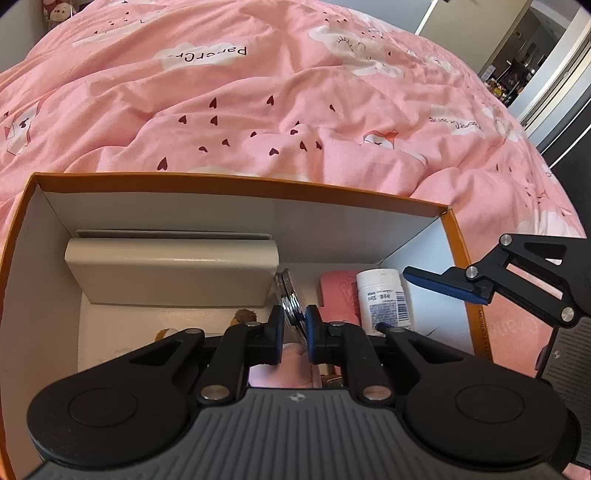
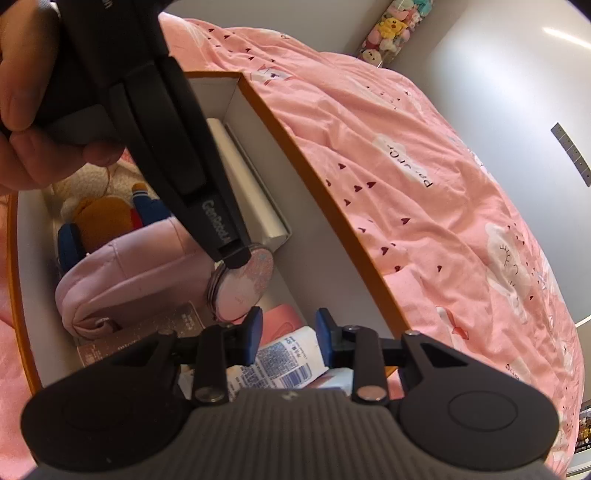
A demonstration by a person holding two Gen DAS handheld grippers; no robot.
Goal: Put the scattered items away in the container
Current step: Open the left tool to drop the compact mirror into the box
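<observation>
An orange-edged cardboard box [image 1: 236, 181] with white walls lies on the pink bed; it also shows in the right wrist view [image 2: 314, 177]. My left gripper [image 1: 294, 334] is inside the box, shut on a round pink compact [image 1: 290, 299], held on edge; the compact also shows in the right wrist view [image 2: 242, 286]. My right gripper [image 2: 288, 332] is open, hovering over a white labelled bottle [image 2: 284, 360] at the box's end. The bottle [image 1: 382, 299] stands beside a pink case [image 1: 338, 291].
The box also holds a beige flat box [image 1: 173, 269], a pink pouch [image 2: 129, 269], a plush toy [image 2: 107, 218] and a silvery packet [image 2: 147, 328]. A rumpled pink duvet [image 1: 295, 92] surrounds the box. A jar of plush toys [image 2: 395, 26] stands by the wall.
</observation>
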